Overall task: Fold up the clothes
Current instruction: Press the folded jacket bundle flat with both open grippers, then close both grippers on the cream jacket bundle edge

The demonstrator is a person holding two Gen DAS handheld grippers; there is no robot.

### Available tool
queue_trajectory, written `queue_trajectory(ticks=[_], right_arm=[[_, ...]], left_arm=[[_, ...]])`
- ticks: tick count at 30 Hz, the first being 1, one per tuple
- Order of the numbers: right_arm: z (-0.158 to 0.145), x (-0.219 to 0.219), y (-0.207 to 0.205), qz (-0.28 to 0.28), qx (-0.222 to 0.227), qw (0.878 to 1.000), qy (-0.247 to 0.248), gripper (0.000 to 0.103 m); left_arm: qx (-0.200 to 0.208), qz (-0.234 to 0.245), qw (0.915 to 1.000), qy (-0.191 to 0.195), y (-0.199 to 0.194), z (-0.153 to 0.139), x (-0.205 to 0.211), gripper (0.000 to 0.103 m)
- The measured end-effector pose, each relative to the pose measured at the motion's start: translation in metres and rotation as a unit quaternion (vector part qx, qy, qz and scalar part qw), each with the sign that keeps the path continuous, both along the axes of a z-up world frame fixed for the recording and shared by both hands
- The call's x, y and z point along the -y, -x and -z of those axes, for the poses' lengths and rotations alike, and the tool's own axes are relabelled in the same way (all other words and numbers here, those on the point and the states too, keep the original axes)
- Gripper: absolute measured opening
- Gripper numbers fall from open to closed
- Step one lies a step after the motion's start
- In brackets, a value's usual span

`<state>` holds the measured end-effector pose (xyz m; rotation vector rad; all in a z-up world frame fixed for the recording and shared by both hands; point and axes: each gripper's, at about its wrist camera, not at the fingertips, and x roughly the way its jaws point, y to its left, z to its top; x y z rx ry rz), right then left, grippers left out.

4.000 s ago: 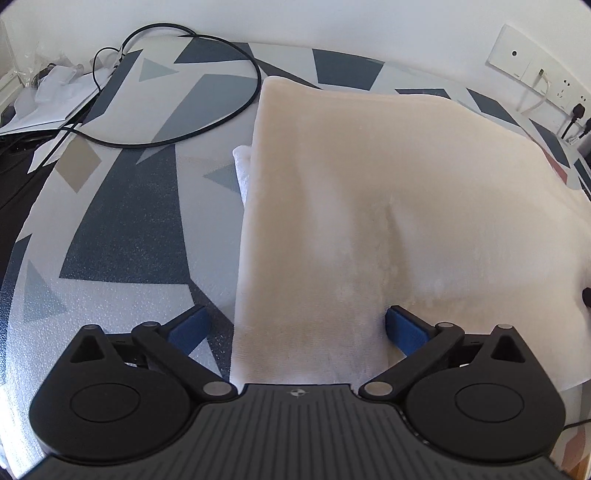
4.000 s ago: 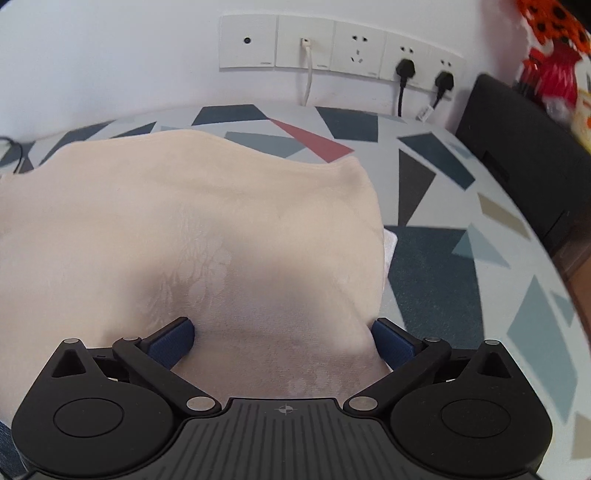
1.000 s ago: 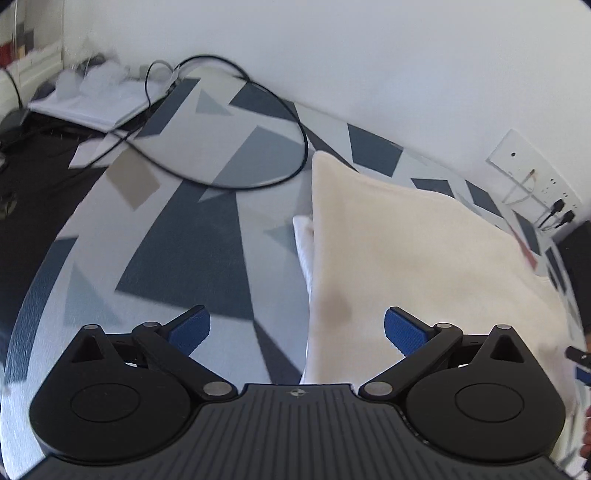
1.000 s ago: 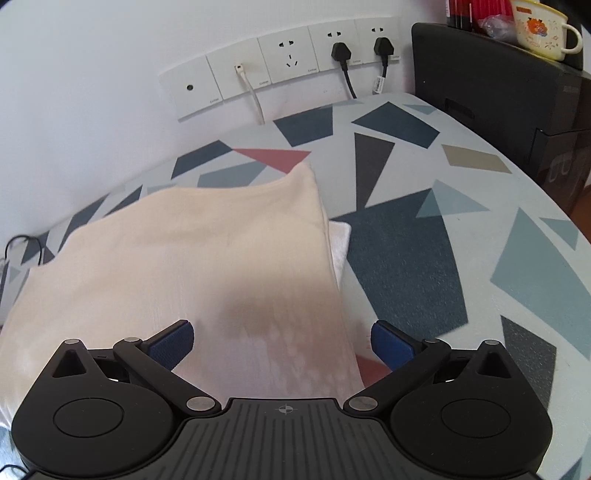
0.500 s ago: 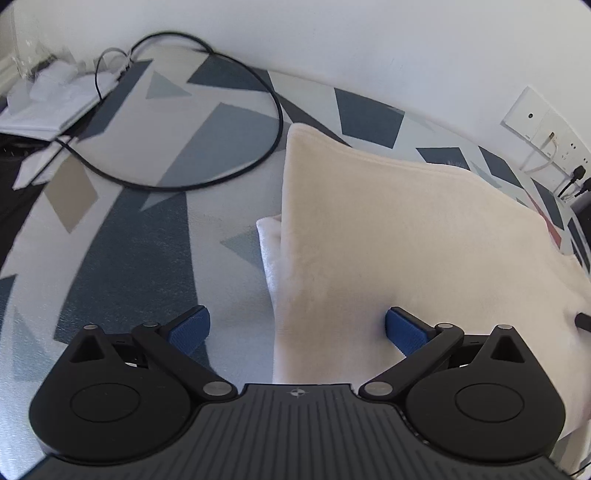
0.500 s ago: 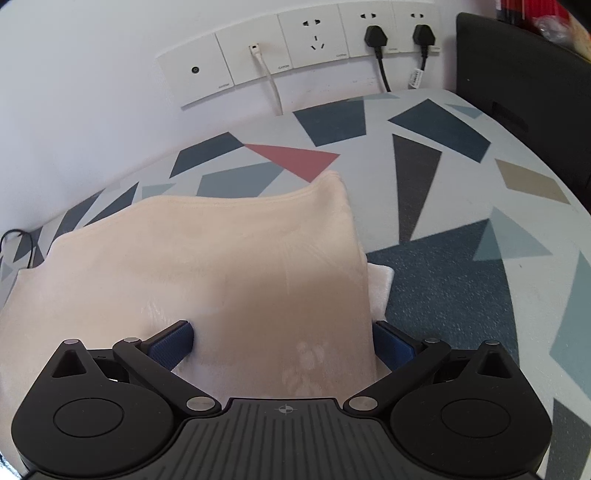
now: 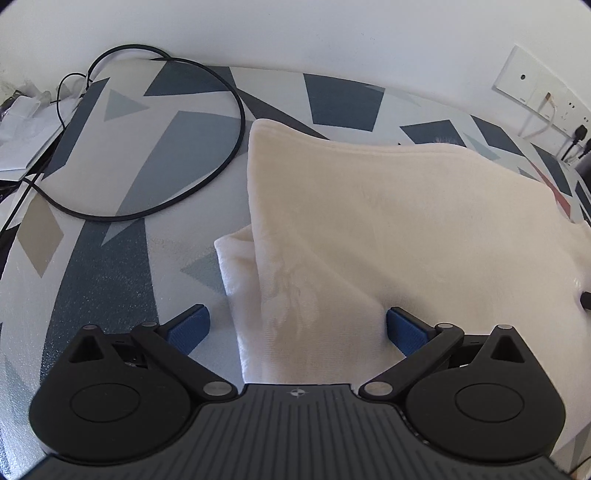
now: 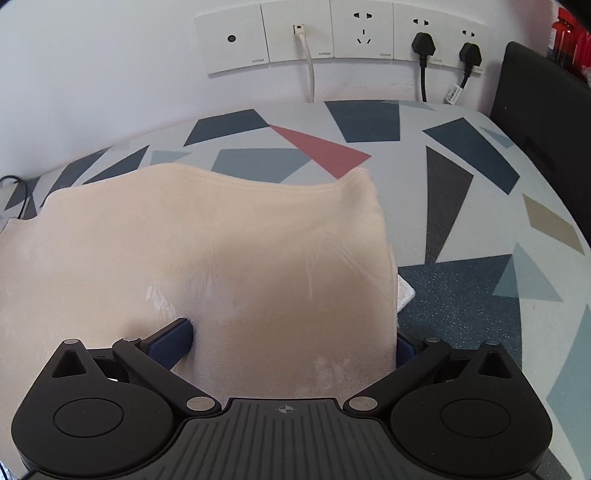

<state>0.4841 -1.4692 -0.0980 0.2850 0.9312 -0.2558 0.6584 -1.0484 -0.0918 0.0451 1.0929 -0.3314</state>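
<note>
both tongs, the left gripper (image 7: 295,328) and right gripper (image 8: 291,339), gape wide over the cream garment (image 7: 388,229); best to pinch each near corner squarely before lifting.

Home room: patterned table (image 8: 461,229), wall sockets (image 8: 340,35).

Cream soft-knit folded garment (image 7: 388,236) lies on geometric-patterned table mat (image 7: 122,236). Left gripper (image 7: 295,326), blue pads spread wide, straddles garment's near-left edge. Black looped cable (image 7: 236,144) lies left of garment, apart.
</note>
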Motion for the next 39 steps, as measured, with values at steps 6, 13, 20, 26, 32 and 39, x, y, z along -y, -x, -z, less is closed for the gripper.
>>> queue_trajectory(ticks=[6,13,20,26,32,39], right_arm=[[0.001,-0.004,-0.003,0.014,0.002,1.0,0.007,0.102],[-0.001,-0.016,-0.013,-0.012,-0.019,1.0,0.004,0.1],[-0.009,-0.024,-0.009,-0.032,-0.01,0.999,-0.01,0.067],[-0.013,-0.029,-0.002,-0.042,-0.003,0.999,-0.032,0.045],[-0.016,-0.048,0.014,-0.065,-0.004,0.998,-0.02,0.039],[-0.016,-0.065,0.043,-0.078,-0.006,0.996,-0.042,0.043]], left_arm=[[0.004,0.01,0.9999,-0.008,-0.004,0.001,0.008,0.103],[0.003,-0.01,0.9999,-0.013,0.0,0.001,0.012,0.102],[0.014,-0.019,0.9997,0.007,0.017,-0.007,0.019,0.066],[0.007,-0.012,0.9997,0.021,0.028,-0.013,0.02,0.034],[0.024,0.006,0.9997,0.002,0.07,-0.017,0.003,0.031],[0.0,-0.017,0.9993,0.033,0.099,-0.014,-0.031,0.034]])
